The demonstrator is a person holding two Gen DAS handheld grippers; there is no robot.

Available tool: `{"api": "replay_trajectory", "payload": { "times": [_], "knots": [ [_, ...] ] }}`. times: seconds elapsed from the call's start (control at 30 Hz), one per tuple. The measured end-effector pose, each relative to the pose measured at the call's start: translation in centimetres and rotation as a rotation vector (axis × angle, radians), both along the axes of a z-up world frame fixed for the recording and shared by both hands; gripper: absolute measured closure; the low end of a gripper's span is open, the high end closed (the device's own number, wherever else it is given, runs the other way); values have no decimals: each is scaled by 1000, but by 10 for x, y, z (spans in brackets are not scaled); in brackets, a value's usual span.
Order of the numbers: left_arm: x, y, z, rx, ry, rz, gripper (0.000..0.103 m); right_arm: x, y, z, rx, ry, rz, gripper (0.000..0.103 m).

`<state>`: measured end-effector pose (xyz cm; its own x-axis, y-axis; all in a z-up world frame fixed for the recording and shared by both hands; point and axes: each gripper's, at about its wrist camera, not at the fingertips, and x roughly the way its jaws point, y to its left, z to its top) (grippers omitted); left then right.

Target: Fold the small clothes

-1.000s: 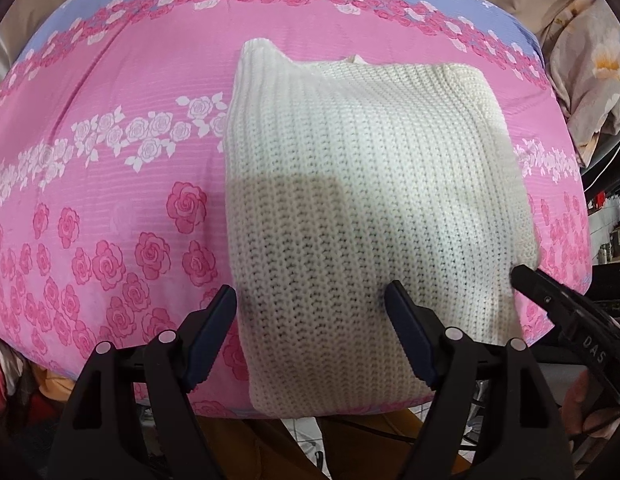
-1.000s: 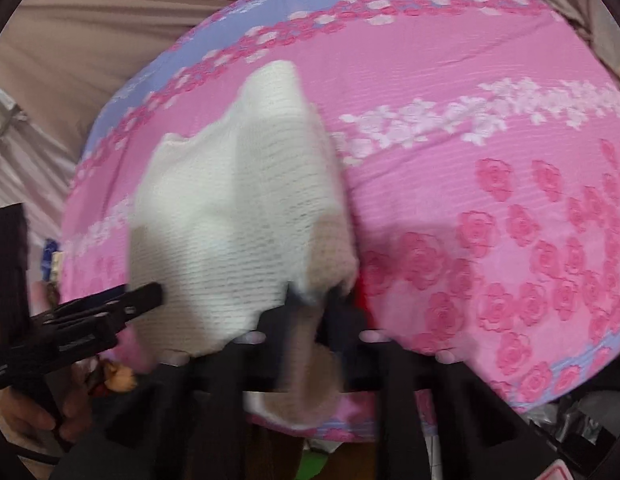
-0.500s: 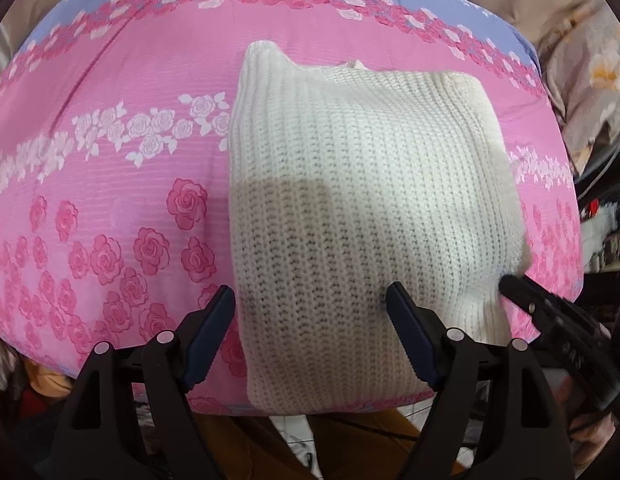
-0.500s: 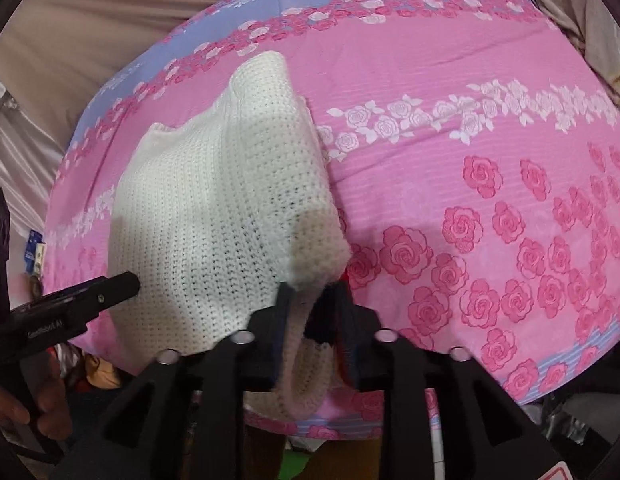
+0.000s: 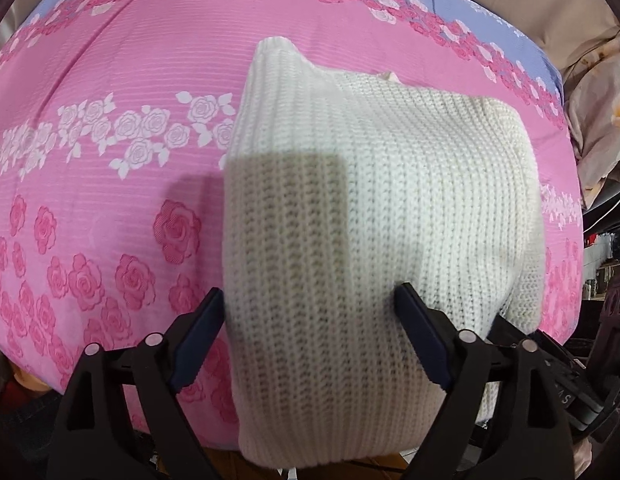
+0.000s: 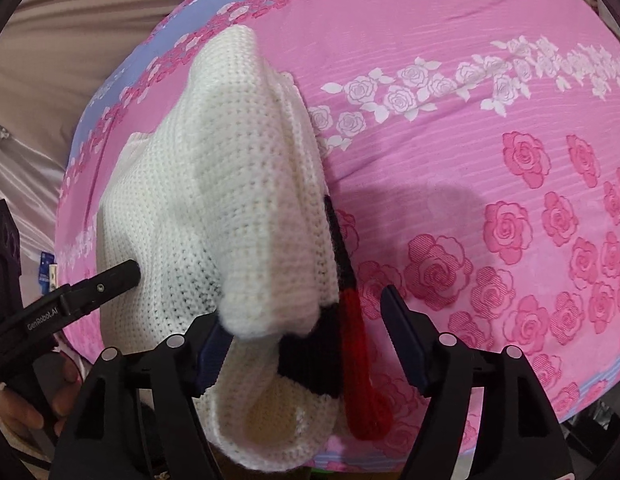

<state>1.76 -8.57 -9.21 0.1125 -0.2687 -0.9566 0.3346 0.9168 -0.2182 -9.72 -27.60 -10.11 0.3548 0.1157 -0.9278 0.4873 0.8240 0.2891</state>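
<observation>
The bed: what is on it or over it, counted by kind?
Knitted white sweater: 1
Handheld grippers, left gripper and right gripper: 2
Pink rose bedsheet: 1
Total: 4

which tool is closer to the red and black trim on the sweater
Right. The right tool stands open with the red and black trim between its fingers. The left tool is open over the sweater's plain white side.
</observation>
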Motion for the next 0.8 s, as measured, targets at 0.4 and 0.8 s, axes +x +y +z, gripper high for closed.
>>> {"api": "replay_trajectory", "payload": {
  "times": [0.4, 0.8],
  "knots": [
    [18, -9, -25, -46, 59, 20, 5, 3, -4, -11, 98, -9, -41, 22],
    [18, 2, -26, -166, 175, 46, 9, 5, -14, -14, 179, -38, -61, 25]
  ]
}}
